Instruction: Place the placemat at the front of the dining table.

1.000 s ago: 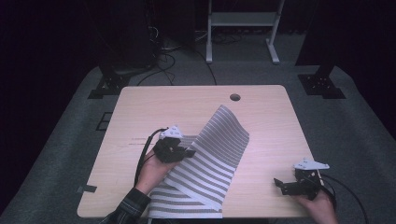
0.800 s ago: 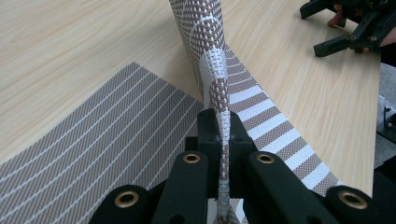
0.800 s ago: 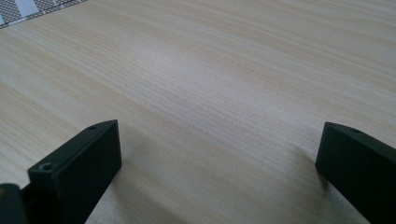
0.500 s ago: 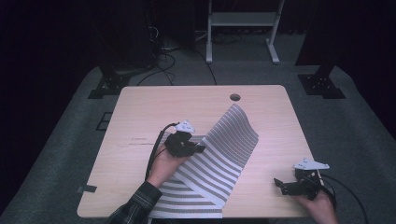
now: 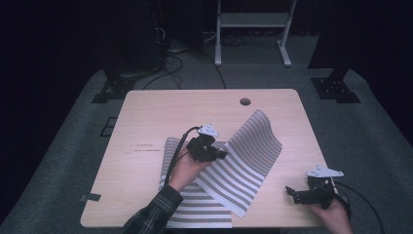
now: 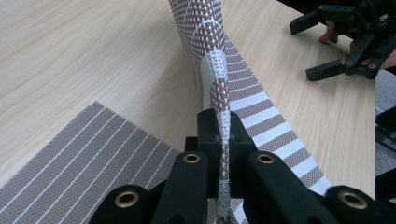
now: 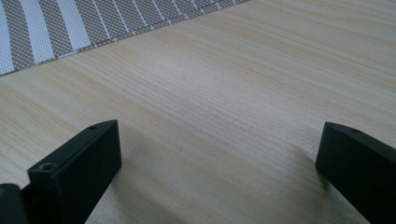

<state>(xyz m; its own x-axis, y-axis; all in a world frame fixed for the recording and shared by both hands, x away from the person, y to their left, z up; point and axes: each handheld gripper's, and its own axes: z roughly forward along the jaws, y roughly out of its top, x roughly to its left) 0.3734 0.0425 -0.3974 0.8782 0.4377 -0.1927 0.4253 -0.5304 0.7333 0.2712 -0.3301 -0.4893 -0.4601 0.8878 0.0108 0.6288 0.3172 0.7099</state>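
A woven placemat (image 5: 253, 156) with brown and white stripes lies at the front middle of the wooden table (image 5: 160, 117). Its left edge is lifted and folded over toward the right, and the finer-striped underside (image 6: 93, 154) lies flat below. My left gripper (image 5: 222, 153) is shut on that raised edge; in the left gripper view the placemat (image 6: 219, 70) runs up from between the pinched jaws of the left gripper (image 6: 224, 135). My right gripper (image 5: 292, 193) rests low at the table's front right, open, with bare wood between its jaws (image 7: 219, 158). The placemat's border (image 7: 70, 28) crosses the top left of the right gripper view.
A round cable hole (image 5: 245, 101) sits near the table's far edge. Beyond the table stand a white metal frame (image 5: 251, 22) and dark stands, with cables (image 5: 170, 53) on the carpet. A small dark tab (image 5: 91, 197) sticks out at the front left corner.
My left gripper has carried the held placemat edge to the right and a little away, folding more of the mat over. The right gripper has stayed put.
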